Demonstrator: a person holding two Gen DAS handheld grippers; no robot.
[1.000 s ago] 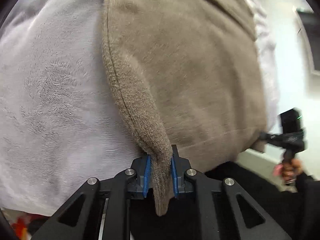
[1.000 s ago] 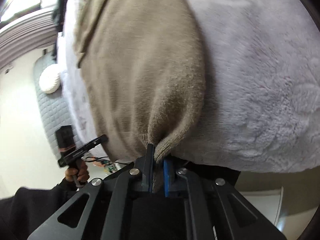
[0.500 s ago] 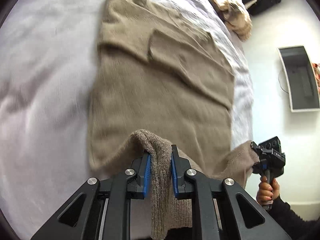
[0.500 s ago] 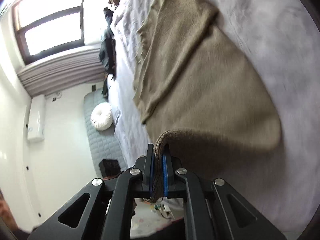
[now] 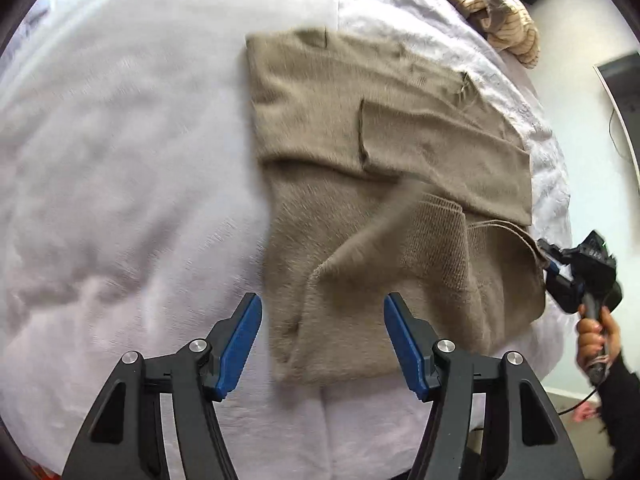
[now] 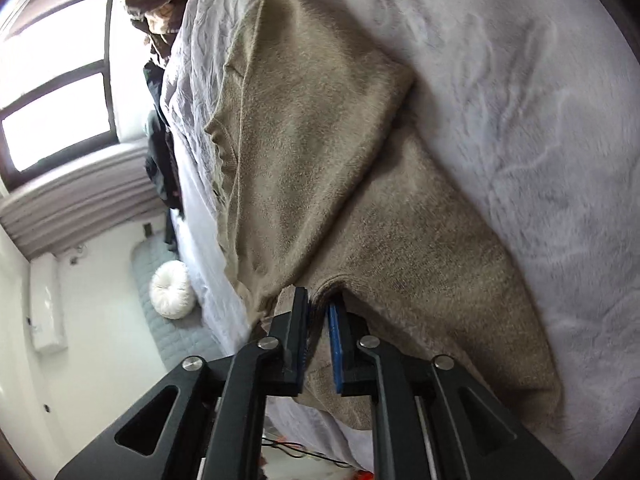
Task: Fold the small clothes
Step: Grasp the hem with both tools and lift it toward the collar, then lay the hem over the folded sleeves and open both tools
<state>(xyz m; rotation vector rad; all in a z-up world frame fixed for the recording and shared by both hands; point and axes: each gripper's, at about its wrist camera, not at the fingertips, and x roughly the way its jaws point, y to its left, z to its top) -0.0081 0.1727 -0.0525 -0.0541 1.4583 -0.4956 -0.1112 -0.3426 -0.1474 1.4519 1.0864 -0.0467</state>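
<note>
On bed [image 5: 120, 160], sweater [image 5: 360, 140], perhaps half-folded

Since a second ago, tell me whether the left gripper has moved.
Yes. The left gripper has pulled back from the brown sweater, showing more of the white bedspread; its jaws have just opened, and the hem has dropped out.

There are no words, numbers, labels or signs to read here. Nothing in either view has any writing on it that I can make out.
</note>
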